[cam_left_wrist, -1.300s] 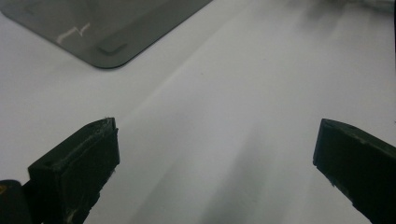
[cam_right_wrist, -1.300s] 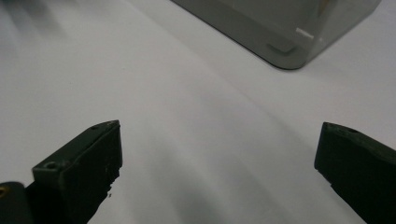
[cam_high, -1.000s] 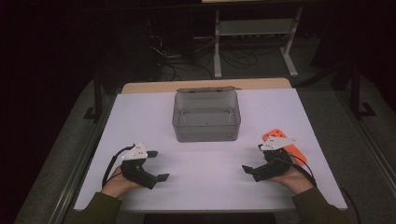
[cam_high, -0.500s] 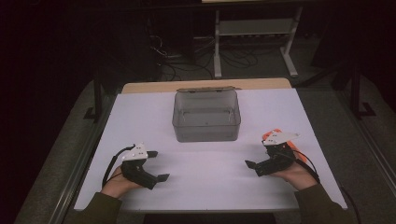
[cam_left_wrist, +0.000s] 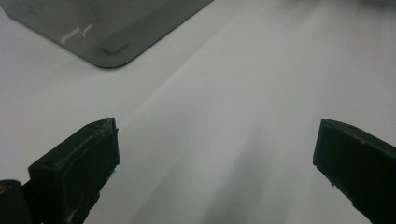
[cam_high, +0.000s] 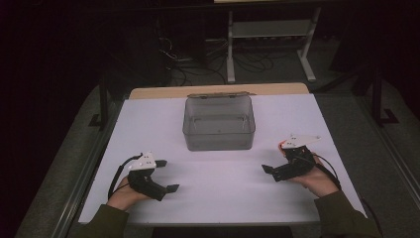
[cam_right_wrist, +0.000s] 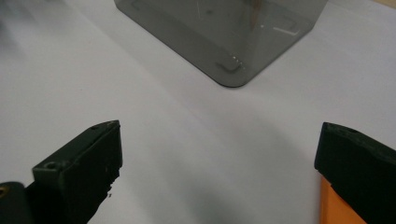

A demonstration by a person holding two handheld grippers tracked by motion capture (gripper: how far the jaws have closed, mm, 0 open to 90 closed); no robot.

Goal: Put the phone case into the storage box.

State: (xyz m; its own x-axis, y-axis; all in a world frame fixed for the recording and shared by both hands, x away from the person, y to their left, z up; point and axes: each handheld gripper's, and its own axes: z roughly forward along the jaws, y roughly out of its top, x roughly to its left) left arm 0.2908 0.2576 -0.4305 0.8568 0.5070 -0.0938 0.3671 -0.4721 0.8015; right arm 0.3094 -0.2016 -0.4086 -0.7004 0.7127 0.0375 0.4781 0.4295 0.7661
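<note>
The room is dark, with a pale metal shelf frame (cam_high: 270,39) and a tangle of cables (cam_high: 198,59) on the floor beyond the far edge, and grey flooring on both sides. The broad white rectangular table (cam_high: 223,198) fills the middle of the high view, with a strip of bare wood (cam_high: 163,92) along its back edge; the surface is smooth, matte and bare around the work. On it, centred and toward the far side, stands the smoky-grey translucent plastic box (cam_high: 219,124), open-topped and apparently empty, its hinged lid seeming to stand up behind it. Both claws sit low near the front edge, well apart from the box and from each other: the left claw (cam_high: 167,175) at the left, the right claw (cam_high: 273,161) at the right. Each is released, its jaws spread wide over bare table in its own gripper view, where a rounded corner of the box (cam_left_wrist: 109,58) (cam_right_wrist: 233,77) shows ahead. By my reading this is the approach stage, nothing yet grasped. The next move probably calls for carrying one or both claws forward to the box and aligning the jaws with a wall or the lid before closing.
</note>
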